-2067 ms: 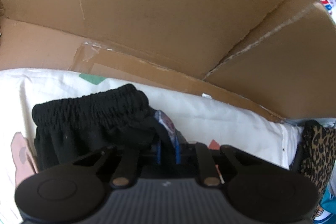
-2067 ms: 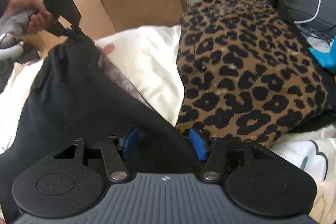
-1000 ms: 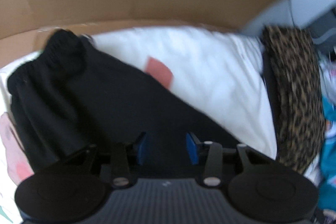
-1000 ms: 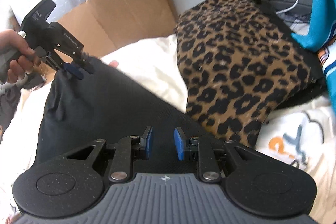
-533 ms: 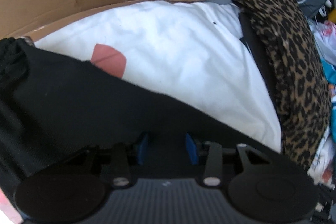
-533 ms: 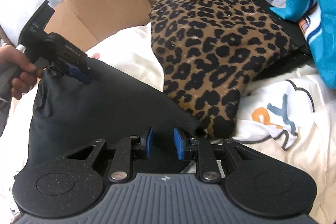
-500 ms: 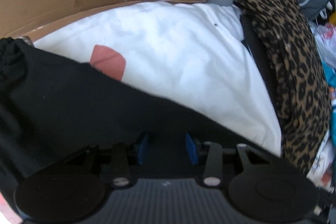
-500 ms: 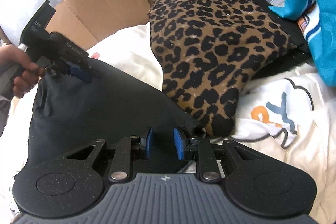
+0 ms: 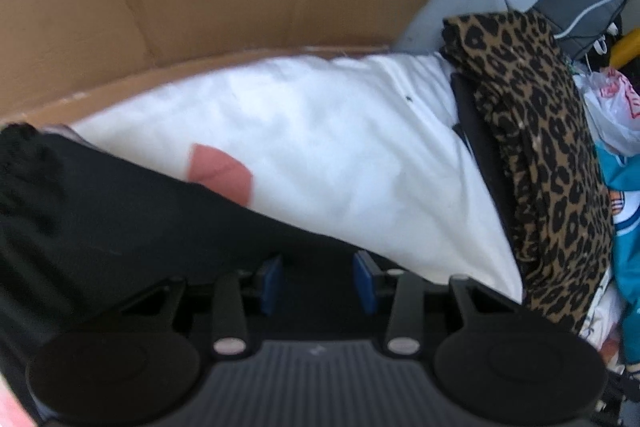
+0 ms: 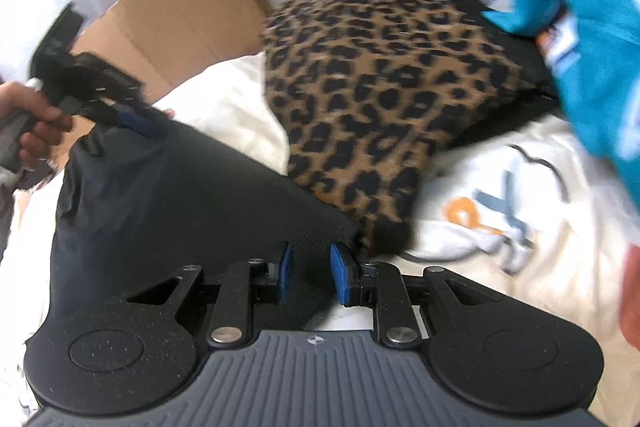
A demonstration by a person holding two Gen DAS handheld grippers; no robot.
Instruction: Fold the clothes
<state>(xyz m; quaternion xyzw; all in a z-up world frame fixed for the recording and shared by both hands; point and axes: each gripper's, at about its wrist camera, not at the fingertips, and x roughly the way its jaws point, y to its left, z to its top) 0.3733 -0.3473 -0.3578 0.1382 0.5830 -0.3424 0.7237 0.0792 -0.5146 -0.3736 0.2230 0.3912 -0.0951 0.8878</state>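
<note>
Both grippers pinch the black shorts [image 10: 168, 195] on the bed: left gripper [image 10: 132, 121] at ten o'clock, right gripper [image 10: 310, 273] at six. Keeping the edge taut should flatten the fold.

Bright daylight, washed out on white bedding [image 9: 320, 131]; motion blur throughout, fisheye bending and dark corners at edges.

White printed bedding [image 9: 328, 147] under black garment [image 10: 168, 195], leopard-print garment [image 10: 384, 75], teal garment [image 10: 580, 27].
</note>
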